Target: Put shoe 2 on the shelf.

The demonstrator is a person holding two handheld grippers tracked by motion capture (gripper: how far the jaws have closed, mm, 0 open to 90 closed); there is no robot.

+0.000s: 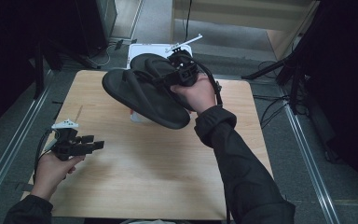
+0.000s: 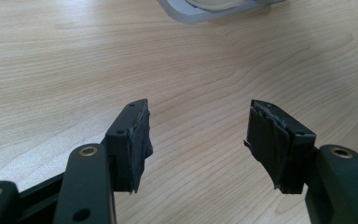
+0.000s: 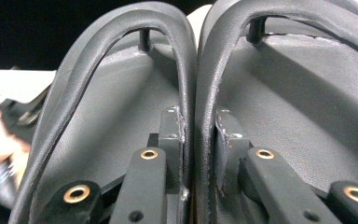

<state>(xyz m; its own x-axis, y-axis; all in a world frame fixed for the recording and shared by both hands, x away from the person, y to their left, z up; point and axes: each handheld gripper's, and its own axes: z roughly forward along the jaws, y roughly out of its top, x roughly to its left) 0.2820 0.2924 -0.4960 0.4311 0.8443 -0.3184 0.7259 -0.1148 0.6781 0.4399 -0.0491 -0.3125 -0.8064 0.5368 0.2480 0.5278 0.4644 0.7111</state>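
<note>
Nearest the person, the left gripper (image 1: 89, 143) sits low over the wooden table (image 1: 158, 177) in the left hand (image 1: 53, 170), jaws spread wide with nothing between them – in the left gripper view bare wood shows between the two worn pads (image 2: 137, 144). Farther out, the right gripper (image 1: 179, 74) holds a pair of black flip-flops (image 1: 144, 93) lifted clear of the table, soles tilted and toes pointing left in the high view. In the right gripper view its jaws are pinched on the two inner straps (image 3: 191, 93), one from each sandal, pressed side by side. That is the weak point, I judge: the grip is on soft, slick straps only, so a quick swing could let one strap slide out and drop a sandal – or the hanging soles could twist and knock the white tray (image 1: 137, 49) at the far edge. Beyond the table, a second white object (image 2: 200, 11) lies under the lifted pair.
</note>
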